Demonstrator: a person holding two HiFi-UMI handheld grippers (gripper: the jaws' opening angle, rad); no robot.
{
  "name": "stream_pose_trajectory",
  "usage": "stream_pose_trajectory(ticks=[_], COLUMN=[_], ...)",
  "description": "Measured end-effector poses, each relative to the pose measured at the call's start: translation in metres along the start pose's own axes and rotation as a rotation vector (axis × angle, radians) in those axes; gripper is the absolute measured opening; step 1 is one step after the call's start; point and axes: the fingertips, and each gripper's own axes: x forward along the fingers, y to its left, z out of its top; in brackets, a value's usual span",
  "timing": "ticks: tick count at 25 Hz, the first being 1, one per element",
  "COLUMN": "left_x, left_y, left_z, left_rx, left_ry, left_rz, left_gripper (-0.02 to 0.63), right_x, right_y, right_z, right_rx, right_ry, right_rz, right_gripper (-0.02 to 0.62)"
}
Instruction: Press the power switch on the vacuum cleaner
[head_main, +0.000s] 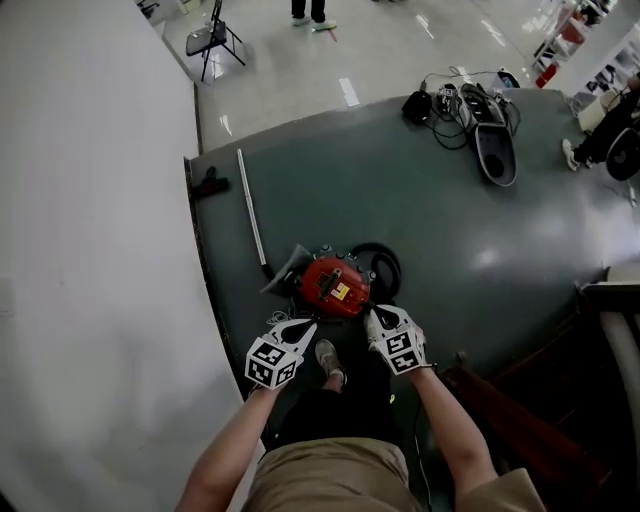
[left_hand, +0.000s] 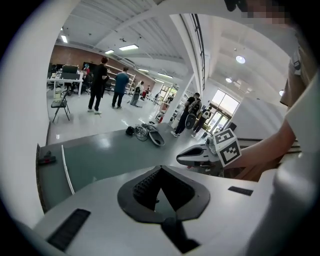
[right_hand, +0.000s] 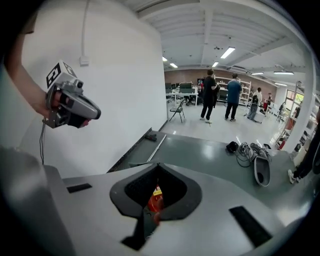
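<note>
Left gripper (head_main: 298, 328) and right gripper (head_main: 374, 316) are both clenched, empty. They sit just beside the red vacuum (head_main: 335, 285), near the mat's (head_main: 440, 220) left edge.

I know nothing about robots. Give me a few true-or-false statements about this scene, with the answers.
1. The vacuum cleaner is red. True.
2. The left tongs hold the white tube. False: the tube lies on the mat, apart from the tongs, which hold nothing.
3. The folding chair stands on the mat. False: it stands on the pale floor beyond the mat.
4. The vacuum cleaner sits on the mat, just ahead of the person's feet. True.
</note>
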Motion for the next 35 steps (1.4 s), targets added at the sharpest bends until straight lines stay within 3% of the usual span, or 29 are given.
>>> stream_pose_trajectory(ticks=[4, 11, 18, 24, 31, 35], left_x=[0.037, 0.087, 0.124, 0.144, 0.157, 0.165], left_y=[0.021, 0.042, 0.087, 0.079, 0.076, 0.070], left_z=[-0.016, -0.057, -0.093, -0.130, -0.156, -0.162], left_rx=[-0.011, -0.048, -0.154, -0.096, -0.127, -0.138], left_ry=[0.053, 0.152, 0.176, 0.273, 0.279, 0.298], left_rz=[0.013, -0.007, 0.074, 0.022, 0.006, -0.033], left_gripper=[0.005, 0.005, 0.005, 0.005, 0.005, 0.005], right_x=[0.058, 0.142, 0.219, 0.258, 0.291, 0.306], right_y=[-0.016, -0.025, -0.018, -0.017, -0.018, -0.010], right_z=[-0.043, -0.113, -0.170, -0.221, -0.249, -0.263], right_rx=[-0.033, -0.004, 0.060, 0.000, 0.037, -0.016], right_ry=[0.086, 0.215, 0.349, 0.479, 0.484, 0.531], right_rz=[0.015, 0.036, 0.035, 0.062, 0.036, 0.056], right_gripper=[0.011, 0.011, 0.011, 0.011, 0.011, 0.011])
